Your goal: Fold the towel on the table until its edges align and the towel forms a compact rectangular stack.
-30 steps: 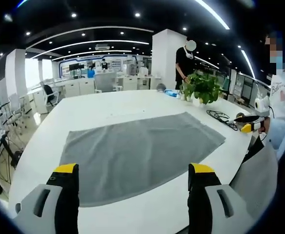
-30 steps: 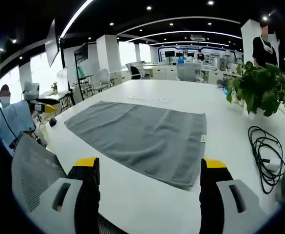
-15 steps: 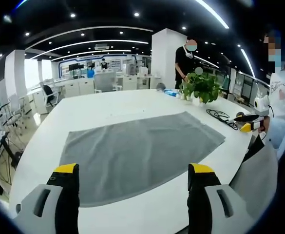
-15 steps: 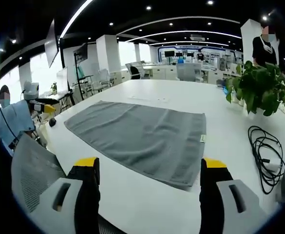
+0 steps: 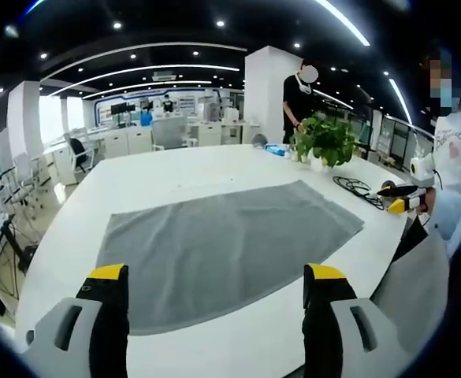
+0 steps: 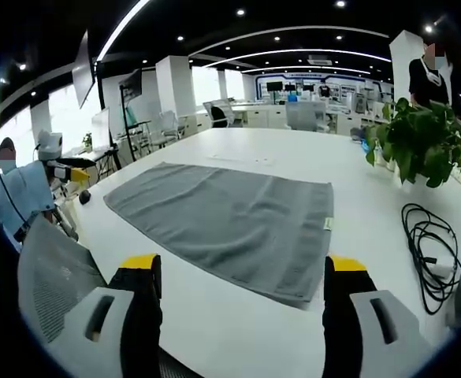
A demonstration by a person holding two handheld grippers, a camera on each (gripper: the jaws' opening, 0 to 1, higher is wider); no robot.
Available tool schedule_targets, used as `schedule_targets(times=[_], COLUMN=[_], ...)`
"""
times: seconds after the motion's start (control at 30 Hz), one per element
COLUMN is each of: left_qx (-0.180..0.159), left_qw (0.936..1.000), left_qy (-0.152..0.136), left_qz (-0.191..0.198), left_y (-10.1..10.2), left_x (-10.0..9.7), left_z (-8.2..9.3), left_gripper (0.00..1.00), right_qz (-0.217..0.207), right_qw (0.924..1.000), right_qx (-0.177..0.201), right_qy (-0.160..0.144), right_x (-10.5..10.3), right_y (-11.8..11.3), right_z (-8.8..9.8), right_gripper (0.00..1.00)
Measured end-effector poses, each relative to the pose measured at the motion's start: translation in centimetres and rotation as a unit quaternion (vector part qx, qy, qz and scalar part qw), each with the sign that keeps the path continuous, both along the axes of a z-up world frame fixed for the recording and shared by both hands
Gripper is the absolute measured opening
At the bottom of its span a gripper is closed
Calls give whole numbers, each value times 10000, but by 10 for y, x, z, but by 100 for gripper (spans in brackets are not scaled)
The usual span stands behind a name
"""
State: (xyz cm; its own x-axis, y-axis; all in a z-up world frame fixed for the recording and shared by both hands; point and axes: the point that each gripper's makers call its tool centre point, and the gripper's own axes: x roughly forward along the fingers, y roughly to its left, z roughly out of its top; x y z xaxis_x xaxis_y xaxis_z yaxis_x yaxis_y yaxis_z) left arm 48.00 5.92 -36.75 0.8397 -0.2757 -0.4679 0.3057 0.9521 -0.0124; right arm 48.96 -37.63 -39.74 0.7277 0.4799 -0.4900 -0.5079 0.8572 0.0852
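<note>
While both grippers hover short of the cloth, you hold the left gripper [image 5: 216, 283] with its jaws spread wide and nothing between them, and the right gripper [image 6: 242, 276] likewise spread and empty. Beyond the yellow tips lies the towel [image 5: 222, 240], a grey rectangle spread flat in a single layer on the white table [image 5: 175, 169]; no fold appears to have been made, so the task reads as at its start. In the left gripper view the near long edge lies just past the jaw tips; in the right gripper view the near corner sits just ahead, between the jaws, with a small tag [image 6: 325, 224] on the short edge.

To do the first fold well, bring each gripper down on a near corner, pinch only the top of the cloth at the hem, and lift both corners together so the edge stays straight. Carry that edge over to the far one and lay it down level before letting go; uneven lift would likely skew the stack.

Farther on, a coiled black cable [image 6: 429, 240] lies well apart from the towel's short edge, and a potted plant [image 6: 419, 142] stands behind it; keep the cloth away from both. A person [image 5: 299, 98] stands by the far end of the table.
</note>
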Motion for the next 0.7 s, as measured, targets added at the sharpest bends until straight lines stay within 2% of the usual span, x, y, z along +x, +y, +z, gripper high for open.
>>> schedule_targets(times=[0.43,0.7], left_qx=[-58,-36], left_qw=[9999,9998], left_qy=[-31,-72], left_qz=[-80,-197], left_y=[-14,-32], left_x=[2,5], left_z=[4,7], left_gripper=[97,96], right_qz=[-5,3], right_qw=[10000,9999], right_qx=[-52,-93], right_qy=[0,-46], right_x=[4,12], right_y=[-5,-7], right_z=[-1,4], right_gripper=[85,85])
